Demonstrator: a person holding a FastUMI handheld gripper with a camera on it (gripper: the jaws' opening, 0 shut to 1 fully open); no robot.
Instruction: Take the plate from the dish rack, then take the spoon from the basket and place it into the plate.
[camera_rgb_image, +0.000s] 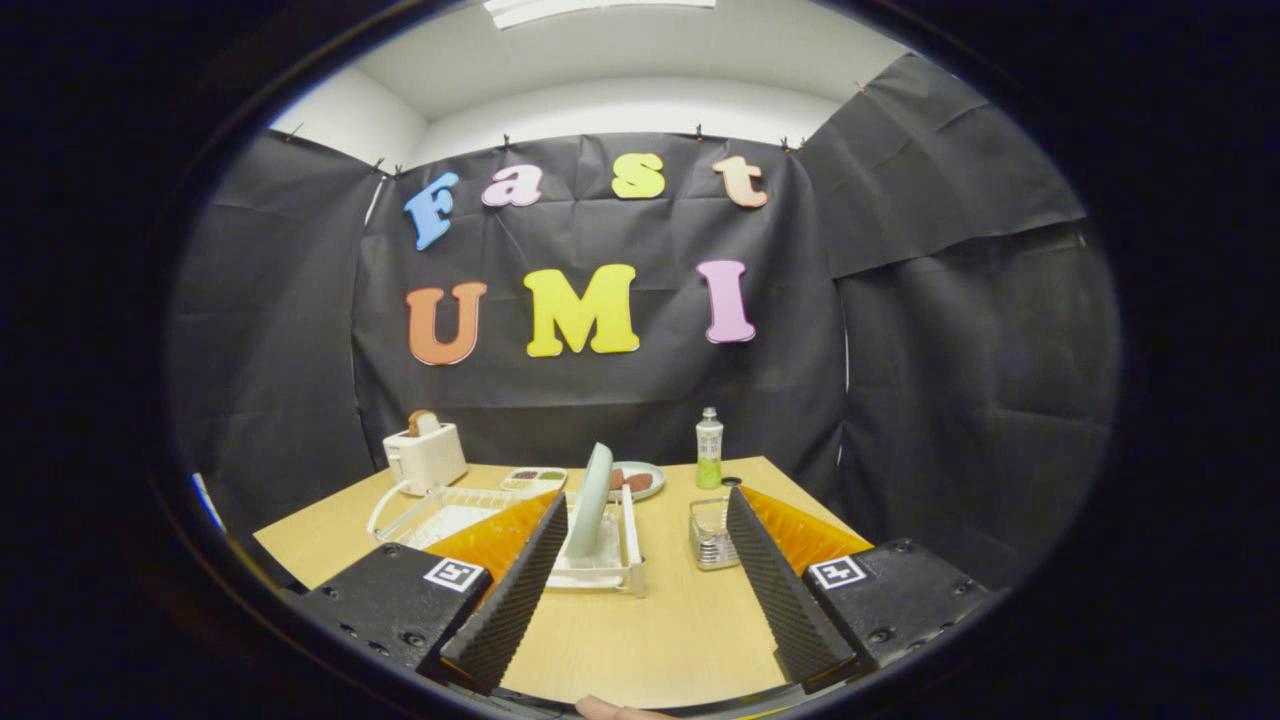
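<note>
Pale green plate (592, 500) upright on edge in white dish rack (632, 545), hand-held gripper (640, 590) spread wide, nothing held

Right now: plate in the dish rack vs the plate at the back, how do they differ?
Rack plate stands on edge in the dish rack, beyond the open gripper, near one finger; back plate lies flat on the table. Rack plate looks pale green and bare; back plate holds brownish food. Both look round.
</note>
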